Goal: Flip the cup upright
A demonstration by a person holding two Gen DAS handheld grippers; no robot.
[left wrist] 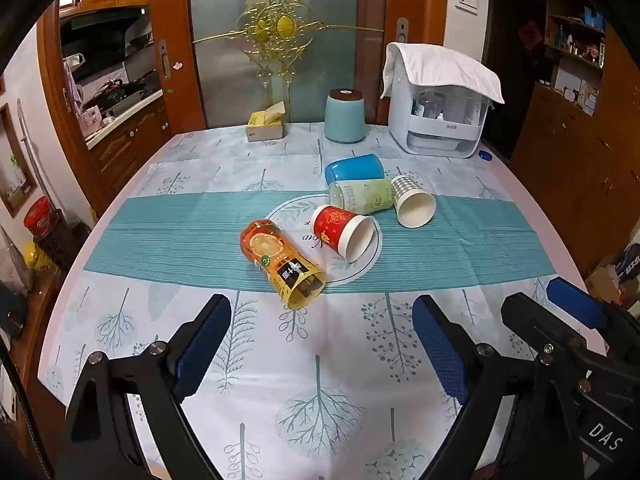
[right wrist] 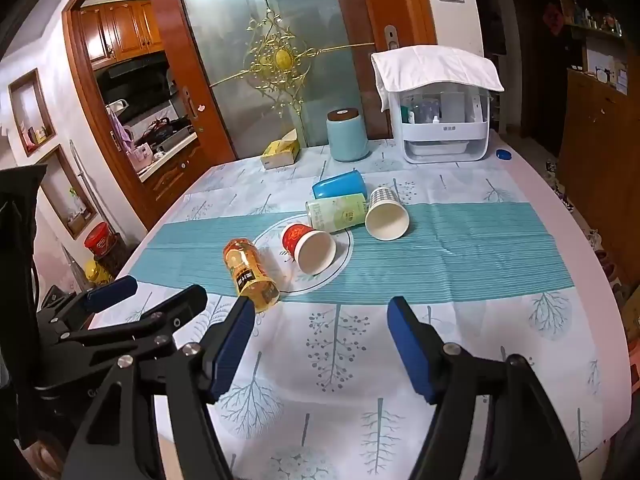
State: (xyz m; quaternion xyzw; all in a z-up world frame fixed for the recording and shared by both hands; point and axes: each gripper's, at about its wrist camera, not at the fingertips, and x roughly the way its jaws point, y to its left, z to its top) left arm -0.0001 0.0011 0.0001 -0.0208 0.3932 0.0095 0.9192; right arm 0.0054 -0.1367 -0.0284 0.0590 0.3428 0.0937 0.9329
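Observation:
Several cups lie on their sides on the tablecloth: an orange clear cup (left wrist: pixel 282 267) (right wrist: pixel 250 273), a red paper cup (left wrist: pixel 346 232) (right wrist: pixel 309 247), a pale green cup (left wrist: pixel 360 196) (right wrist: pixel 336 212), a checked paper cup (left wrist: pixel 412 201) (right wrist: pixel 386 213) and a blue cup (left wrist: pixel 354 168) (right wrist: pixel 339 185). My left gripper (left wrist: pixel 320 320) is open and empty, just short of the orange cup. My right gripper (right wrist: pixel 322 322) is open and empty, in front of the red cup; it also shows at the right in the left wrist view (left wrist: pixel 568 308). The left gripper (right wrist: pixel 148 292) shows at the left of the right wrist view.
At the back of the table stand a light blue canister (left wrist: pixel 344 116) (right wrist: pixel 347 136), a white box under a towel (left wrist: pixel 440 116) (right wrist: pixel 444 120) and a yellow tissue box (left wrist: pixel 266 122) (right wrist: pixel 282 152). A blue lid (left wrist: pixel 485 155) lies near the table's right edge.

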